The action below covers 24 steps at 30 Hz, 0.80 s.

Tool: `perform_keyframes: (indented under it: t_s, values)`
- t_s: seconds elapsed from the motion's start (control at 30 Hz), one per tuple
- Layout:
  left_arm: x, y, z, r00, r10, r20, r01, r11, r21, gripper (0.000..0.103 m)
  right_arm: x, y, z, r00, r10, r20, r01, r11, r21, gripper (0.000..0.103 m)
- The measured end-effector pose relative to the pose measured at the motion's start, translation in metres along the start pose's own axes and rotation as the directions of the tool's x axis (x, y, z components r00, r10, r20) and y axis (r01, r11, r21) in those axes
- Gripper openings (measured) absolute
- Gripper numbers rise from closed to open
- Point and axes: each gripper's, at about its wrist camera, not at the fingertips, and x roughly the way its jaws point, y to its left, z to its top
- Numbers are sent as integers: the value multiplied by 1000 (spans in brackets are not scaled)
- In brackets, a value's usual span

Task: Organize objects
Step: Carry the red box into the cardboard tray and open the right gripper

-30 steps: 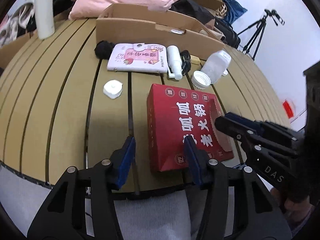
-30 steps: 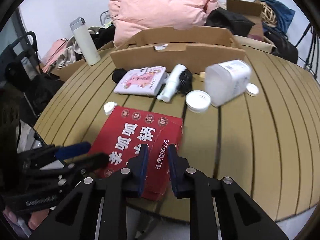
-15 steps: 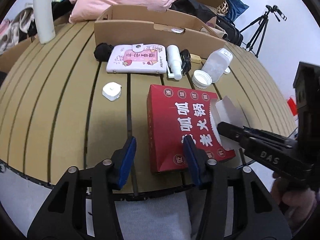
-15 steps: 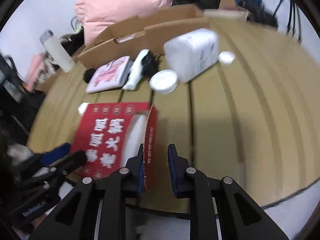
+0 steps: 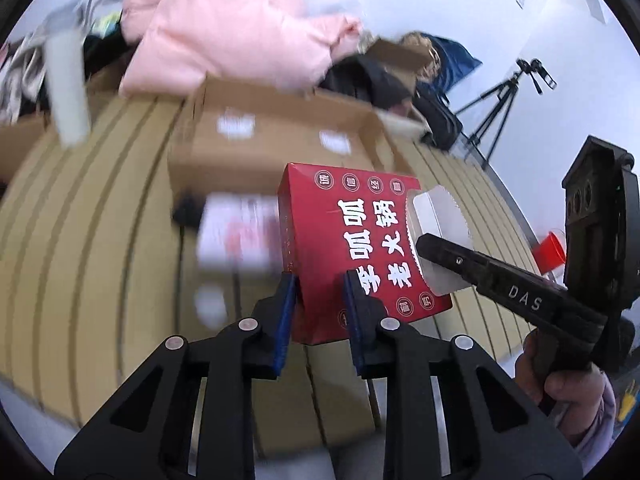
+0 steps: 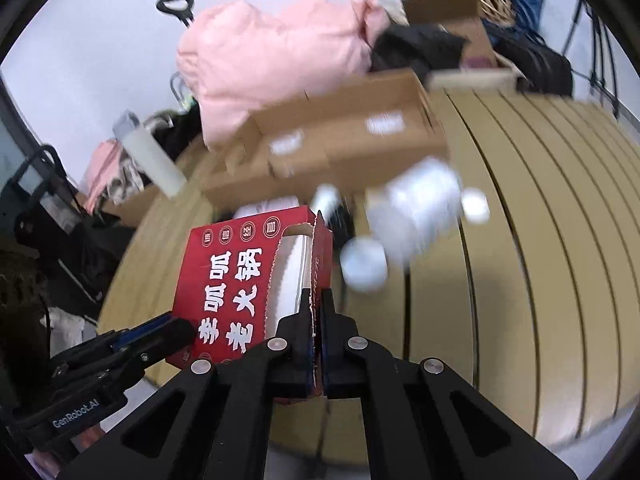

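A red tissue box (image 5: 360,240) with white Chinese lettering is held up off the wooden slat table (image 5: 100,240). My left gripper (image 5: 318,300) is shut on its near left corner. My right gripper (image 6: 316,312) is shut on its right side wall beside the torn white opening; the box also shows in the right wrist view (image 6: 240,280). The right gripper shows from the side in the left wrist view (image 5: 500,280). An open cardboard box (image 5: 280,136) stands behind on the table.
On the table, blurred: a pink-and-white pouch (image 5: 240,232), a clear plastic jar (image 6: 420,204) on its side, its white lid (image 6: 364,268), a small white cap (image 6: 476,208). A white flask (image 5: 68,88), a pink jacket (image 5: 224,36) and a tripod (image 5: 504,108) lie beyond.
My left gripper has closed on the red box's corner. Both grippers have lifted the box off the table and moved it toward the cardboard box.
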Motion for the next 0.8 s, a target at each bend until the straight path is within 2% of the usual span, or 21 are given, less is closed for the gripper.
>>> perform_keyframes:
  t_s: [0.07, 0.13, 0.2, 0.3, 0.4, 0.47, 0.53, 0.6, 0.67, 0.73, 0.8]
  values:
    - [20, 13, 49, 1000, 2, -24, -3, 1000, -11, 21, 20, 4, 50, 1000, 9, 11, -9, 1000, -6, 2]
    - [51, 31, 92, 996, -4, -89, 0, 999, -39, 21, 53, 8, 103, 1000, -6, 1, 6, 1000, -22, 2]
    - [87, 53, 130, 991, 52, -125, -59, 997, -52, 21, 94, 11, 138, 999, -39, -36, 38, 999, -15, 2]
    - [138, 80, 166, 973, 153, -174, -165, 985, -54, 20, 150, 19, 171, 994, -67, -87, 67, 998, -6, 2]
    - [167, 102, 186, 948, 268, -174, -279, 959, -44, 20, 204, 18, 188, 988, -83, -130, 86, 996, 13, 2]
    - [167, 108, 193, 955, 263, -139, -273, 961, -51, 22, 236, 16, 192, 983, -44, -180, 54, 997, 49, 3]
    - [153, 103, 193, 972, 216, -91, -220, 975, -36, 30, 239, 14, 192, 987, 28, -160, -15, 997, 80, 6]
    - [136, 96, 191, 972, 231, -36, -232, 973, -3, 48, 226, 13, 192, 991, 65, -121, -56, 995, 83, 15]
    - [116, 88, 190, 963, 268, 16, -268, 963, 35, 59, 203, 13, 196, 994, 64, -87, -59, 996, 60, 31]
    - [98, 82, 189, 961, 275, 21, -276, 960, 39, 61, 180, 12, 199, 994, 81, -72, -78, 996, 39, 35]
    - [78, 76, 186, 962, 273, 4, -273, 961, 47, 61, 151, 10, 199, 995, 70, -65, -69, 997, 16, 45]
